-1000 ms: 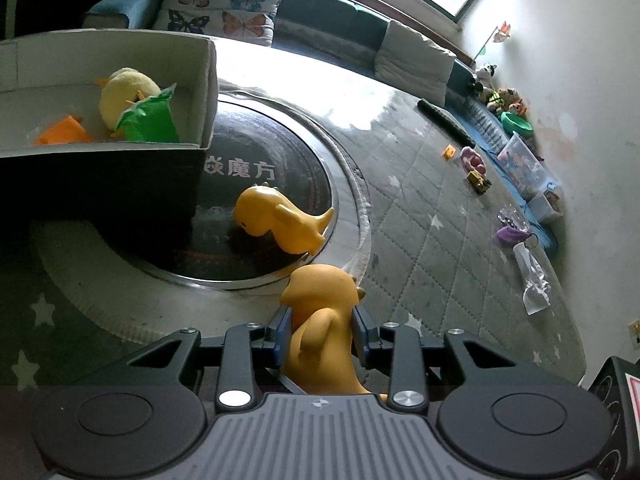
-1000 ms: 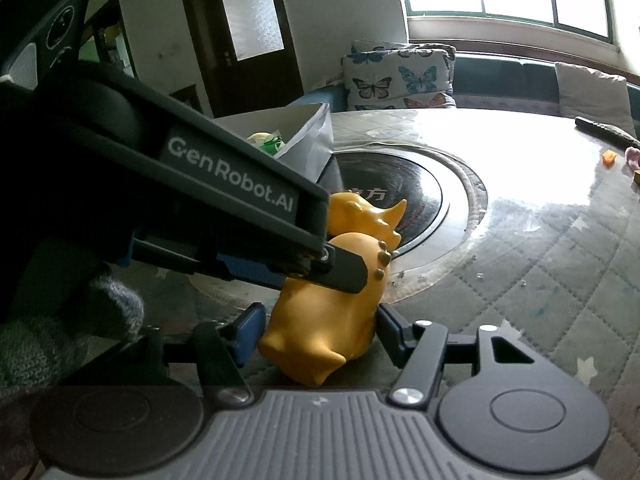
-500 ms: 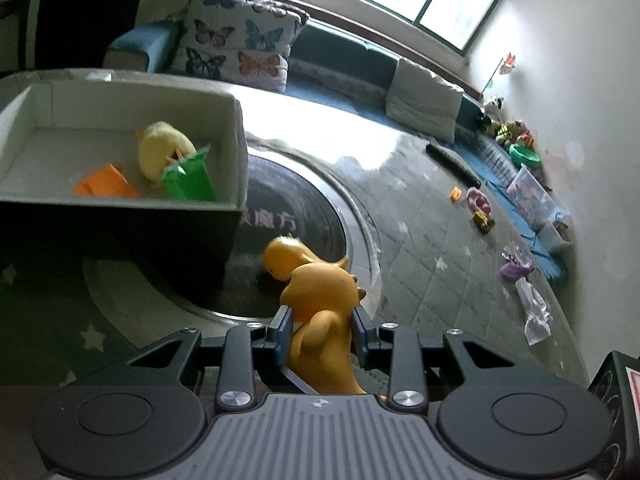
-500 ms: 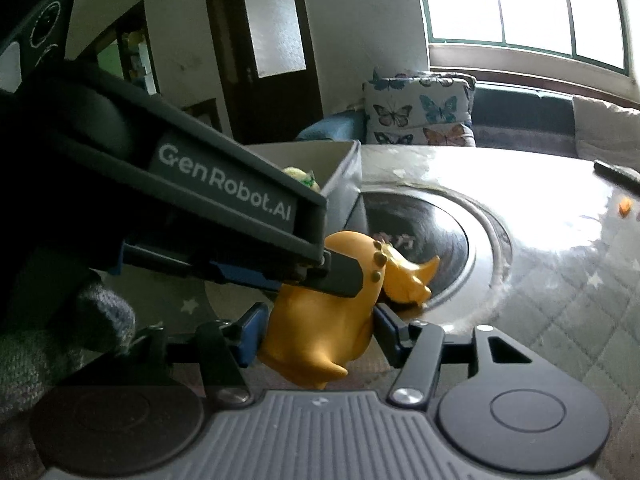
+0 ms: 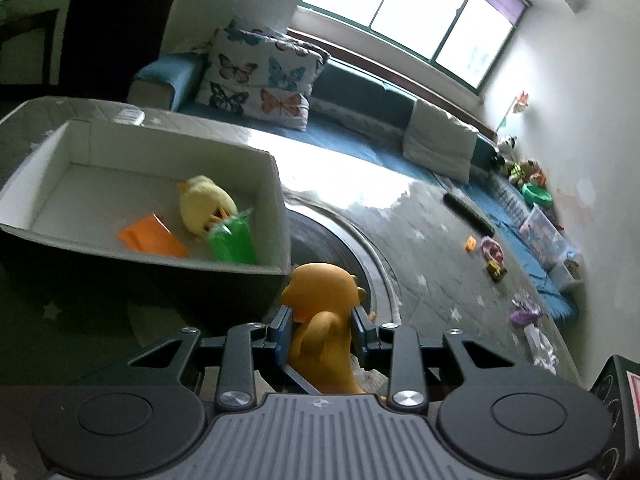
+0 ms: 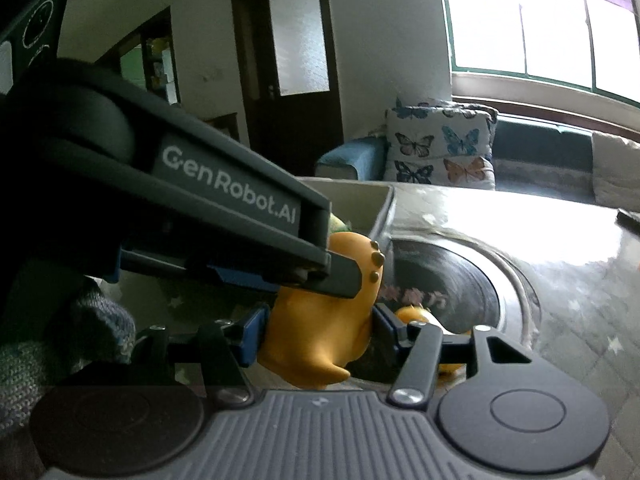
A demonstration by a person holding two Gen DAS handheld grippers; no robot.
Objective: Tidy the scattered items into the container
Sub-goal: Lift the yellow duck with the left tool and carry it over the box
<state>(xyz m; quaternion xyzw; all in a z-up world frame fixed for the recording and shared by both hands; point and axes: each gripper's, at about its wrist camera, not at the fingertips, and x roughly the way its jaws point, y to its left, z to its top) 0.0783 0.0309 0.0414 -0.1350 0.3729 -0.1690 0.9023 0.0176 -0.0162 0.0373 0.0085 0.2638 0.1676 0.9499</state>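
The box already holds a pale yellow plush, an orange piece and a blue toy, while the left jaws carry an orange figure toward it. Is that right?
Not quite. In the left wrist view the third item in the box is green, not blue. It lies by the pale yellow plush and the orange piece. The left gripper does hold the orange figure.

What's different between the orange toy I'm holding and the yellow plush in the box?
Place: the orange toy is clamped in the left gripper, outside the box by its near corner; the yellow plush lies on the box floor, untouched.
Surface: the orange toy looks smooth and moulded; the yellow plush looks fuzzy.
Colour: the orange toy is deep orange, the yellow plush pale yellow.
Both are small toys.
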